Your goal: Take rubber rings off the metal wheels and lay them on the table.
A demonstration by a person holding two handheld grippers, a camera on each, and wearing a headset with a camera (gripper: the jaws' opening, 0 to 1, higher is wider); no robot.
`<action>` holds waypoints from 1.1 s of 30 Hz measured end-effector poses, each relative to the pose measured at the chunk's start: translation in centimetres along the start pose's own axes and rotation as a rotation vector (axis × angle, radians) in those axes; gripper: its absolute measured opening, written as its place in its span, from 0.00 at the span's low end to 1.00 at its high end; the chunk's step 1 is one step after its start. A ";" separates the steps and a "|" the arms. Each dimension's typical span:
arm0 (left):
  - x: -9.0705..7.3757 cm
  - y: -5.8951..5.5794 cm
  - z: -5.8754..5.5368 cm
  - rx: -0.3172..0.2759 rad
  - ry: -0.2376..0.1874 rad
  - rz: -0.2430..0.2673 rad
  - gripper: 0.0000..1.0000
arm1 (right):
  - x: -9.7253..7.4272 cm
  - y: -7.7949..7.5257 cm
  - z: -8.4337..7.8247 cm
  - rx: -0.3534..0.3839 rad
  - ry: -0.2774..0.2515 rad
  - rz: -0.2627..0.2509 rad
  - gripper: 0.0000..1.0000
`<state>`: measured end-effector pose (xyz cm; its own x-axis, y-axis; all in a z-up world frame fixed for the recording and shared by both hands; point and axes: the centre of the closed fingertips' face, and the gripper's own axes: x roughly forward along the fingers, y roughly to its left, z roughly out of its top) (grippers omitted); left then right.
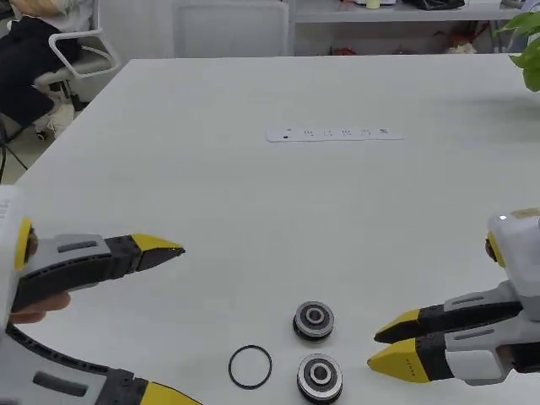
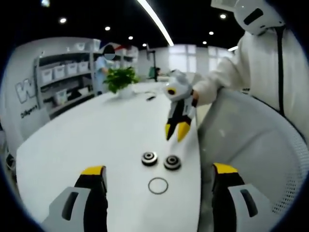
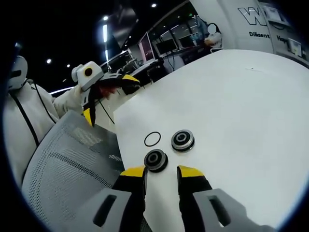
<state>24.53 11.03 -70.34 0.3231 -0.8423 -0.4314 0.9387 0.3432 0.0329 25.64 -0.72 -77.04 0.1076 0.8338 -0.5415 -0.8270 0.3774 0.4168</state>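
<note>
Wheels [image 1: 314, 321], two, sit close together on the white table [image 1: 253, 186] near its front edge. The left gripper [image 1: 164, 321] hangs to their left, jaws wide apart and empty. The right gripper [image 1: 377, 348], to their right, is barely parted and empty. One loose ring [image 1: 251, 367] lies just left of the nearer wheel [image 1: 320, 375].

Black rubber ring [image 1: 250, 367], black-and-silver wheels [image 1: 314, 321], white table [image 1: 295, 194], yellow-tipped black left hand-held gripper [image 1: 181, 325] and right hand-held gripper [image 1: 374, 348]

Loose black ring [image 1: 250, 367] beside two wheels [image 1: 314, 321]
</note>
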 end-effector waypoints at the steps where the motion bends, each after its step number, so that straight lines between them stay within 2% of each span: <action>1: 0.3 0.0 0.0 0.004 -0.001 -0.003 0.91 | 0.0 0.0 0.0 0.001 0.000 0.001 0.21; 6: 2.2 -0.3 0.2 -0.001 -0.022 -0.028 0.90 | 0.3 0.1 -0.2 -0.005 0.008 0.008 0.21; 9: 3.2 -0.5 0.2 0.028 -0.016 -0.039 0.90 | 0.4 0.1 -0.4 -0.016 0.015 0.012 0.22; 15: 4.9 -1.0 0.8 0.045 -0.035 -0.068 0.87 | 0.7 0.2 -0.7 -0.053 0.045 0.022 0.22; 21: 6.4 -1.3 0.5 0.061 -0.015 -0.096 0.84 | 1.1 0.4 -0.6 -0.064 0.052 0.043 0.21; 28: 8.0 -1.8 0.5 0.071 -0.016 -0.134 0.74 | 2.0 0.6 -0.6 -0.090 0.073 0.064 0.21; 33: 8.9 -1.8 0.3 0.093 -0.015 -0.141 0.68 | 2.7 0.7 -0.8 -0.122 0.092 0.076 0.21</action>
<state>25.76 2.76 -73.96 0.1882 -0.8857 -0.4243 0.9818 0.1815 0.0566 24.87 1.46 -78.80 -0.0045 0.8157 -0.5784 -0.8921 0.2580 0.3709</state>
